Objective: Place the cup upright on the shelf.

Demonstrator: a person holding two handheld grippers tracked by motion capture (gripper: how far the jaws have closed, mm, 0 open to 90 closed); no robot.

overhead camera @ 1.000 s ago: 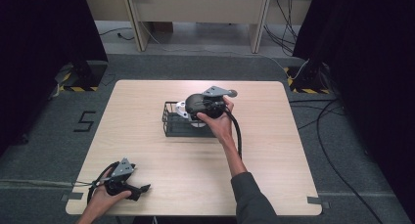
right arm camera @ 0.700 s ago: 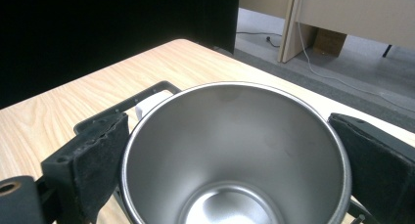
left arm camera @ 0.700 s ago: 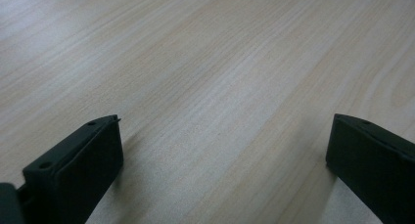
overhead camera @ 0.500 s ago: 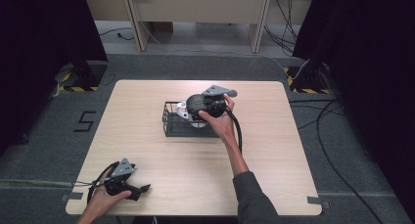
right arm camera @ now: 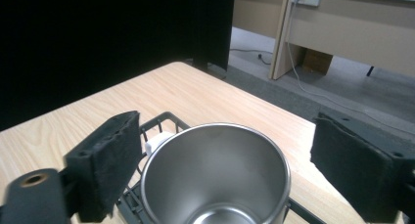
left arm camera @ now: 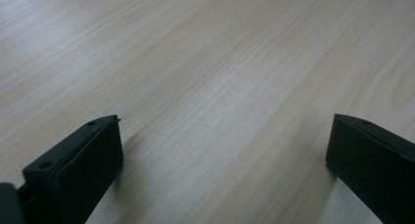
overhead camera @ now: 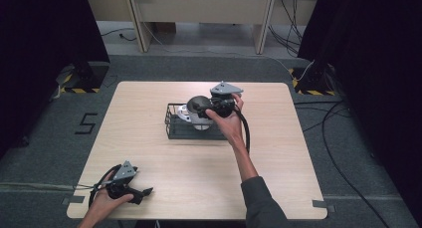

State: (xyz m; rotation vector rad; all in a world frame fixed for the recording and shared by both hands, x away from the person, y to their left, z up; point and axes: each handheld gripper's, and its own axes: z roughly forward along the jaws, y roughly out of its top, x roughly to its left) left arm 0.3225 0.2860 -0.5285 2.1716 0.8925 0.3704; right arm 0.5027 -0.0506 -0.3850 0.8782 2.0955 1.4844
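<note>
1. Right gripper (right arm camera: 220, 165) held over the black wire basket (overhead camera: 174, 126) near the middle of the pale wooden table (overhead camera: 149, 153), jaws spread wide, nothing clamped.
2. Shiny steel cup (right arm camera: 215, 175) standing upright in that basket, between the open jaws, both pads clear of its rim.
3. Left gripper (left arm camera: 225, 160) resting low at the table's near left corner, jaws wide apart, empty, bare wood between them.

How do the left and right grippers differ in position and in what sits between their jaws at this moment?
The left gripper lies low at the table's near-left corner; the right gripper is over the black wire basket mid-table. The left's jaws frame bare wood; the right's flank a steel cup standing in the basket without touching it. Both are hand-held, with jaws wide open.
</note>
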